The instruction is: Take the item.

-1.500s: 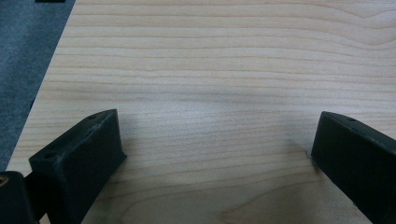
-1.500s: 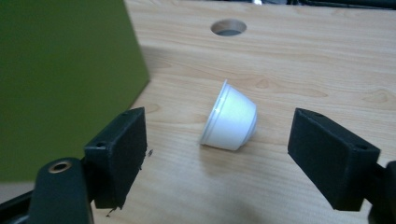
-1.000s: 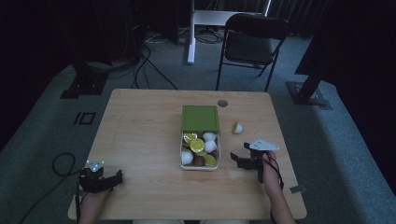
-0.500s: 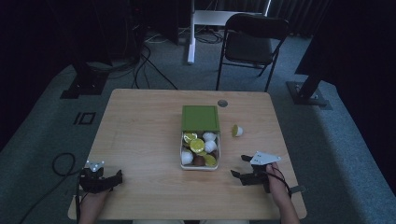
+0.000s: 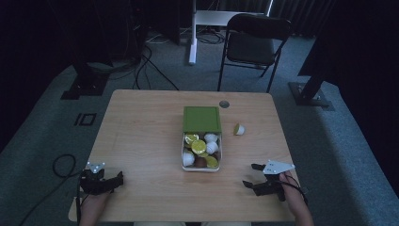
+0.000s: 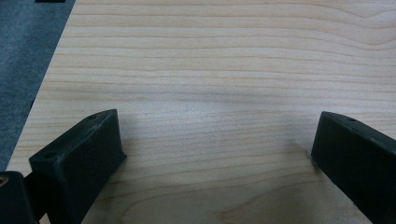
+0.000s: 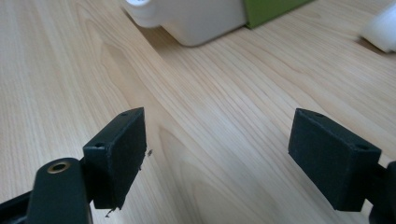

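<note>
The right tool (image 5: 251, 175) sits at the lower right of the high view, jaws spread wide over bare wood, gripping nothing. The left tool (image 5: 118, 177), lower left, is likewise wide and empty. At the centre of the surface (image 5: 141, 122) stands a white box (image 5: 201, 151) of small capsules with its green lid (image 5: 202, 119) open; one loose capsule (image 5: 239, 129) lies just right of it.
</note>
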`<state>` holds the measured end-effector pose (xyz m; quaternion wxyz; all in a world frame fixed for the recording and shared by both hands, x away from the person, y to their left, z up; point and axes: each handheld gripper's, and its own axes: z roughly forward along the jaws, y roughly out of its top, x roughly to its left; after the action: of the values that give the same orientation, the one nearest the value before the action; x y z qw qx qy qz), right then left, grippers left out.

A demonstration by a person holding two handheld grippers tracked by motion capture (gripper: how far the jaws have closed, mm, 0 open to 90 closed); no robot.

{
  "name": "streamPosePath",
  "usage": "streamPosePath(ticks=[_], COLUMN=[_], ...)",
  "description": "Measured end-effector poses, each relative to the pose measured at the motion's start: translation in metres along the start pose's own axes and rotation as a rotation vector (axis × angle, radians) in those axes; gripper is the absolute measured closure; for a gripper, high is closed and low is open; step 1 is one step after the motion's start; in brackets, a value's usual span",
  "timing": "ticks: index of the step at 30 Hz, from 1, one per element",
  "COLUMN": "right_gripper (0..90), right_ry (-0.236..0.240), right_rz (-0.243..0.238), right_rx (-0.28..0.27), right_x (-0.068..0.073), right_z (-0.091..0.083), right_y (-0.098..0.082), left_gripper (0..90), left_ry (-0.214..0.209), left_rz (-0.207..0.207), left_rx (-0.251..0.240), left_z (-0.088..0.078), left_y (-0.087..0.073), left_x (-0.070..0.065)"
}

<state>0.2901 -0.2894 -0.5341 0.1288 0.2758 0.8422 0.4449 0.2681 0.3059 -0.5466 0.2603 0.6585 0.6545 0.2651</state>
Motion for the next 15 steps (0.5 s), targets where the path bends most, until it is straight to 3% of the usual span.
streamPosePath(ticks=[8, 15], right_gripper=[18.8, 17.9], right_ry=[-0.081, -0.109], right_rz=[0.039, 0.069], right_rx=[0.017, 0.056], right_x=[-0.006, -0.007], right_z=[-0.008, -0.011], right_y=[-0.011, -0.019], left_gripper=[2.1, 2.1], left_ry=[0.0, 0.0], left_rz=[0.0, 0.0], left_rx=[0.0, 0.0], left_z=[0.0, 0.0], left_y=[0.0, 0.0], left_x=[0.0, 0.0])
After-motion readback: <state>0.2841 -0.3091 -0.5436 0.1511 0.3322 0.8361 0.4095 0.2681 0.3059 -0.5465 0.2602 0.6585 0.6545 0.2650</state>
